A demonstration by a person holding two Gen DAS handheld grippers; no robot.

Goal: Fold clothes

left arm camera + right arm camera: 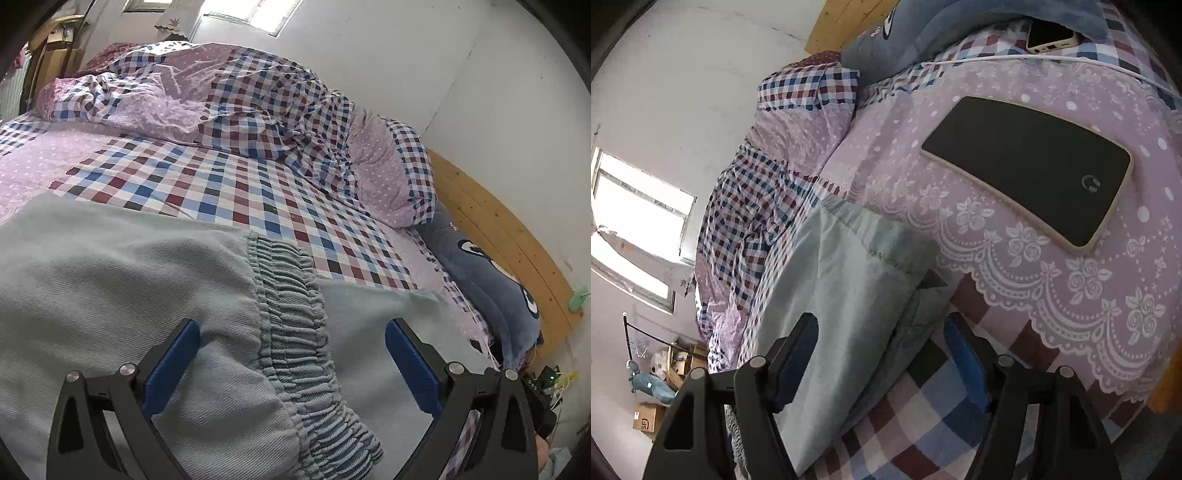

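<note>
The left tool [291, 354] is wide open, with its two blue pads far apart. It holds nothing. It hangs just over the pale blue-green cloth trousers [122, 288], and the stretchy gathered waistband [295, 314] runs between its fingers. The trousers lie flat on the bed, on the checked bedsheet in red, blue and white squares [236, 192].

The right tool [882, 343] is open too, though not as wide. A folded edge of the same pale trousers [849, 295] sits between its fingers. I cannot tell if the pads touch the cloth. They do not pinch it.

A little past the right tool, a black flat tablet with a pale rim [1030, 166] lies on the purple part of the sheet with white lace flowers [1052, 266]. Farther on, a white phone [1051, 37] rests at the edge of a soft blue-grey pillow [923, 33], and a thin white cable [1015, 59] runs just beside it.

Behind the trousers, a rumpled quilt in checks and purple dots [229, 96] is heaped along the white wall [424, 62]. A light wooden headboard [498, 236] stands at the end of the bed. A bright window [639, 206] is in the far wall, and brown cardboard boxes [648, 415] sit on the floor.
</note>
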